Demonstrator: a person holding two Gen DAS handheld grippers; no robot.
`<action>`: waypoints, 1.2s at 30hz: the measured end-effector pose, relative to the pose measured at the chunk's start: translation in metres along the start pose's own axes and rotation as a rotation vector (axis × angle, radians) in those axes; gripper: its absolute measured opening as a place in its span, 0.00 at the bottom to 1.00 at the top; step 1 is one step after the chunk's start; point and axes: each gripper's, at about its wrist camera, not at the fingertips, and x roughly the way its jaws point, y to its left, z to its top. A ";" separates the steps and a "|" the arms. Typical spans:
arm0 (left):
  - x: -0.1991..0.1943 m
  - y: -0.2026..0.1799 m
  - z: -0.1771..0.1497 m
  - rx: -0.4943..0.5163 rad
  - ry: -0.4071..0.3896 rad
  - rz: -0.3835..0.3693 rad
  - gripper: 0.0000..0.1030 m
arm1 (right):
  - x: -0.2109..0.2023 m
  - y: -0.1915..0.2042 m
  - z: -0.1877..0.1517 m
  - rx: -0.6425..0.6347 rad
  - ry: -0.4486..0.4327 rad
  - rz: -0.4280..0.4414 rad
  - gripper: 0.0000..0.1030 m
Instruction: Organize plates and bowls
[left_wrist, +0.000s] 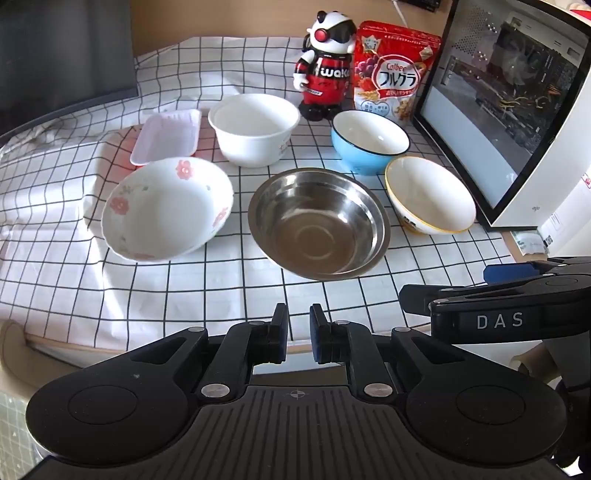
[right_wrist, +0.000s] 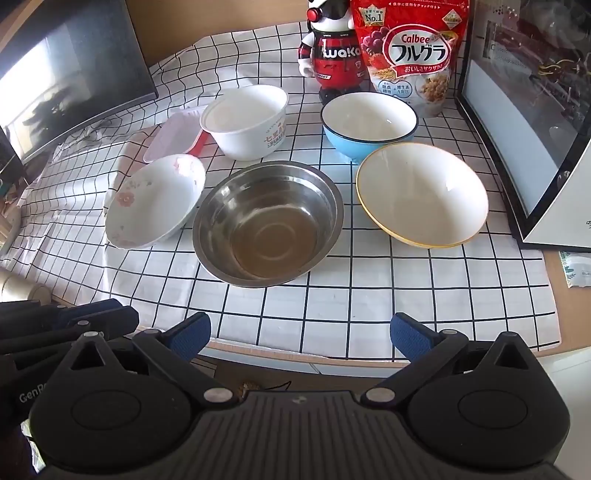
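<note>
Right gripper (right_wrist: 299, 338) hovers open, well short of steel bowl (right_wrist: 267, 223).

The left gripper (left_wrist: 298, 332) sits at six o'clock, its blue-padded jaws nearly together with nothing between them, above the near edge of the checked cloth (left_wrist: 184, 288). At centre lies the steel bowl (left_wrist: 318, 223). The floral bowl (left_wrist: 167, 208) is at nine o'clock of it, tilted; the yellow-rimmed bowl (left_wrist: 430, 195) at three, also tilted. Behind stand the white bowl (left_wrist: 254, 127) at eleven and the blue bowl (left_wrist: 369, 142) at one. A pink tray (left_wrist: 166, 136) lies at ten. The toy robot (left_wrist: 325, 66) and cereal bag (left_wrist: 397, 70) stand at twelve. The right gripper (left_wrist: 491, 295) enters at four.
</note>
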 end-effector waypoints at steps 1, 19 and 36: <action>0.000 0.000 0.000 0.000 0.000 0.000 0.15 | 0.000 0.000 -0.001 0.001 -0.002 0.000 1.00; 0.004 0.000 0.004 -0.001 0.010 0.001 0.15 | 0.004 -0.001 0.003 0.001 0.000 0.003 1.00; 0.006 0.003 0.004 -0.022 0.018 0.003 0.15 | 0.010 0.002 0.005 -0.009 0.008 0.008 1.00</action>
